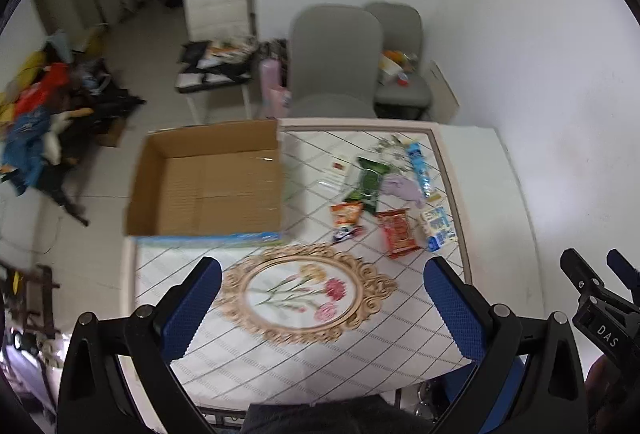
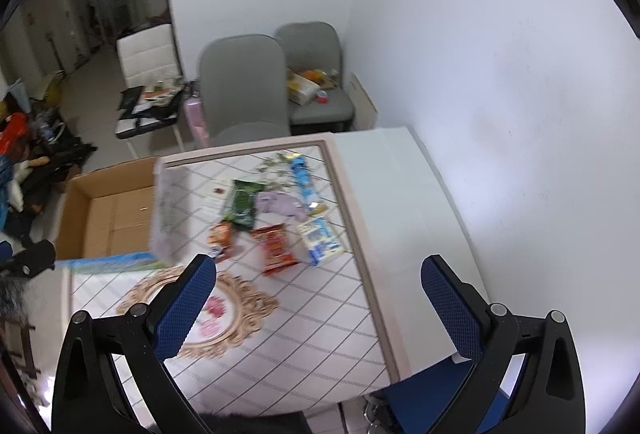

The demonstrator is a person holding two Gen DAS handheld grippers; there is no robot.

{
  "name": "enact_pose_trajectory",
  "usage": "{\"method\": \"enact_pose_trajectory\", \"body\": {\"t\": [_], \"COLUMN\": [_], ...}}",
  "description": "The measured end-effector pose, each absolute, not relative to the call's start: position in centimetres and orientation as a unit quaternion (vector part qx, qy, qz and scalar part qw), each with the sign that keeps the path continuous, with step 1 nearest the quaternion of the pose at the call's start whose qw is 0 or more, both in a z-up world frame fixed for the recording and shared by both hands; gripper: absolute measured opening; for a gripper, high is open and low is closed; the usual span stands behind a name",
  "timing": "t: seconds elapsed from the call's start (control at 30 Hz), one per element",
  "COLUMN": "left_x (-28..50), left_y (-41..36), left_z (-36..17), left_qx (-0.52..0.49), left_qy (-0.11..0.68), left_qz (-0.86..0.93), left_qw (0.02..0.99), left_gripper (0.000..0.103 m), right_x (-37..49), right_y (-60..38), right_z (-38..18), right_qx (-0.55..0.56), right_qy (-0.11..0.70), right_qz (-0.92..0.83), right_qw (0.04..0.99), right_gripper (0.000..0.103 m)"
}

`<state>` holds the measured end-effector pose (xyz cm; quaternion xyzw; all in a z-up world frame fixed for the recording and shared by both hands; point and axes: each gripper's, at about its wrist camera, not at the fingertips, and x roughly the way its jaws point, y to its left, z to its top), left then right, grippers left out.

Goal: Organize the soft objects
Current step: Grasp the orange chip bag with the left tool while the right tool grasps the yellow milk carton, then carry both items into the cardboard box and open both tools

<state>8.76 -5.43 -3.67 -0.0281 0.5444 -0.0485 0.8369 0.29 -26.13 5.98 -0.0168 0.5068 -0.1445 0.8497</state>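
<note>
Both the left gripper (image 1: 322, 298) and the right gripper (image 2: 318, 296) hang released above the surface (image 1: 352, 338), grasping nothing. The soft packets lie clustered on its far right: a green pouch (image 1: 368, 183), lilac cloth (image 1: 402, 188), red snack packet (image 1: 398, 233) and blue-white tissue pack (image 1: 438, 228); the open cardboard box (image 1: 208, 190) sits on the far left corner.

We saw two grey chairs (image 1: 336, 54) behind the table (image 1: 480, 154), a white chair (image 1: 218, 10) piled with clutter, and bright clothes heaped (image 1: 36, 122) on the floor.
</note>
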Motion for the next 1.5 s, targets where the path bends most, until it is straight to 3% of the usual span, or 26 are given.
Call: {"method": "enact_pose_trajectory", "body": {"t": [0.2,0.37,0.53,0.73,0.83,0.9,1.0,1.17,1.3,1.5], "left_x": [18.2,23.5,26.5,27.5,27.4,27.1,26.5,25.7,24.3,20.8], "left_y": [-11.1,-14.1,-14.2,-13.8,-13.7,-13.7,-13.8,-13.9,-13.8,-12.1], "left_z": [-14.7,-25.8,-35.5,-40.5,-41.9,-42.8,-43.0,-41.2,-38.8,-31.0], "left_qx": [-0.007,-0.004,-0.035,-0.05,-0.055,-0.056,-0.053,-0.036,-0.045,-0.078], "left_qy": [0.626,0.717,0.781,0.802,0.808,0.812,0.811,0.805,0.799,0.768], "left_qz": [-0.088,-0.09,-0.057,-0.042,-0.038,-0.038,-0.039,-0.037,-0.043,-0.069], "left_qw": [0.775,0.692,0.621,0.594,0.585,0.579,0.581,0.591,0.598,0.632], "left_gripper": [0.1,0.078,0.074,0.073,0.071,0.052,0.05,0.041,0.04,0.04], "right_x": [7.6,14.5,18.5,20.7,21.1,21.3,21.2,20.7,19.7,18.4], "right_y": [-32.5,-35.6,-37.3,-38.2,-38.5,-38.2,-37.6,-36.6,-36.1,-34.6], "right_z": [-3.8,-16.1,-24.7,-30.8,-32.8,-34.0,-35.5,-35.8,-33.4,-27.4], "right_qx": [0.018,0.027,0.04,0.047,0.07,0.074,0.066,0.049,0.06,0.08], "right_qy": [0.572,0.656,0.704,0.74,0.754,0.763,0.777,0.775,0.768,0.743], "right_qz": [-0.104,-0.061,-0.051,-0.045,-0.042,-0.038,-0.037,-0.052,-0.052,-0.027], "right_qw": [0.813,0.752,0.708,0.669,0.652,0.642,0.625,0.627,0.636,0.664], "right_gripper": [0.103,0.103,0.103,0.103,0.103,0.102,0.075,0.071,0.07,0.069]}}
